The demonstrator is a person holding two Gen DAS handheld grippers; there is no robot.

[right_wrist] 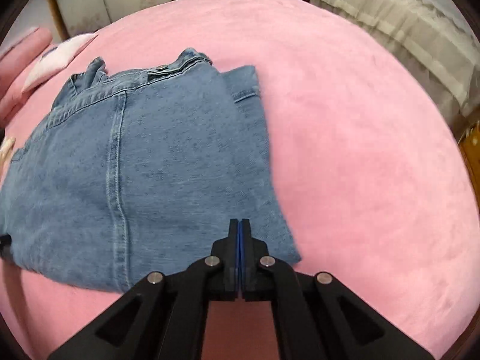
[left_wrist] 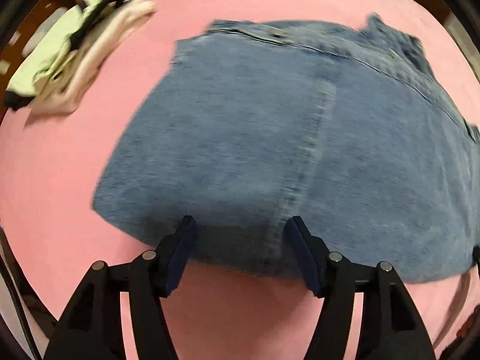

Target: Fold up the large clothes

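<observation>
Folded blue jeans (left_wrist: 270, 138) lie on a pink bed cover (left_wrist: 75, 186). My left gripper (left_wrist: 240, 225) is open, its two fingers spread over the near folded edge of the jeans. In the right wrist view the jeans (right_wrist: 150, 150) lie as a neat rectangle with the waistband and button at the far end. My right gripper (right_wrist: 240, 225) is shut, pads together, above the near right corner of the jeans; I see no cloth between the pads.
A stack of folded clothes (left_wrist: 69, 51), pale green, black and cream, lies at the far left of the bed. A cream ruffled cloth (right_wrist: 405, 30) hangs at the far right. A pink and white pillow (right_wrist: 51, 60) lies at the far left.
</observation>
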